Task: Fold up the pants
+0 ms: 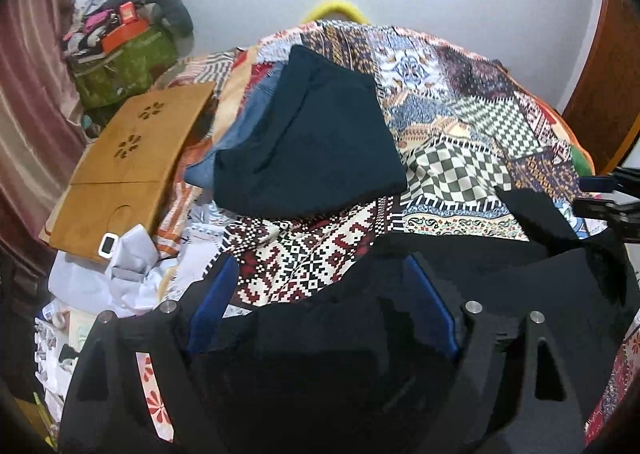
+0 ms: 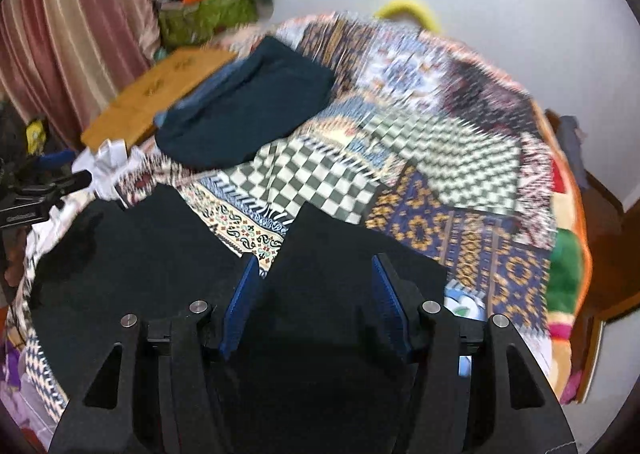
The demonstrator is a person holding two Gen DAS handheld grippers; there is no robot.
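Black pants lie spread on the patchwork bedspread, with two leg ends pointing away in the right wrist view. My left gripper is open, blue pads wide apart, over the near edge of the pants. My right gripper is open, its blue pads either side of one black leg. The right gripper also shows at the right edge of the left wrist view, and the left gripper at the left edge of the right wrist view.
A folded stack of dark teal and blue denim clothes sits further back on the bed. A wooden lap tray and white crumpled cloth lie at the left. Bags pile by the curtain. The bed edge drops off on the right.
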